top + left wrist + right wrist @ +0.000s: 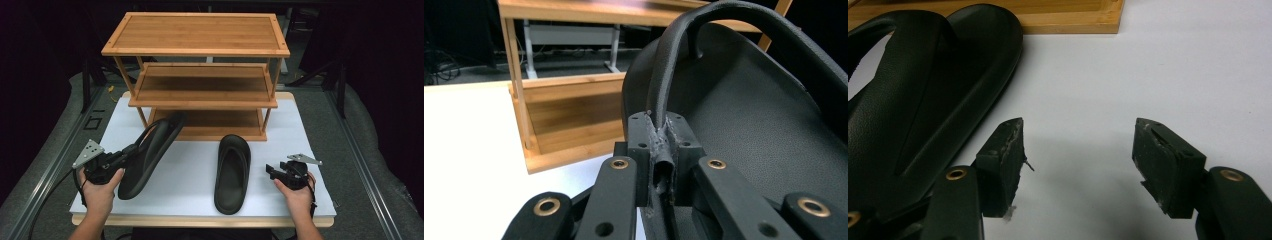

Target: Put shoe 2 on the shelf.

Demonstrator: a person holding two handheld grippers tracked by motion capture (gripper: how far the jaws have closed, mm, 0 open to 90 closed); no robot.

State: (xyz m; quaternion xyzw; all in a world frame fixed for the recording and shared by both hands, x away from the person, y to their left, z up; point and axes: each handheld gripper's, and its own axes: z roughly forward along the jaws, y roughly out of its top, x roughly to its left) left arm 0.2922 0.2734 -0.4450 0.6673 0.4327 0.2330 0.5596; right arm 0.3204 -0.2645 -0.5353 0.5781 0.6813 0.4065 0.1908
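Two dark sandals showed in the high view: your left gripper (pixel 131 150) held one sandal (pixel 150 152) tilted before the bare three-shelf rack (pixel 196 50); the other sandal (pixel 232 172) lay flat on the white board (pixel 300 130). Left gripper view: jaws clamped its strap (pixel 663 125). Right gripper view: your right gripper (pixel 1078 160) gaped wide, nothing between.
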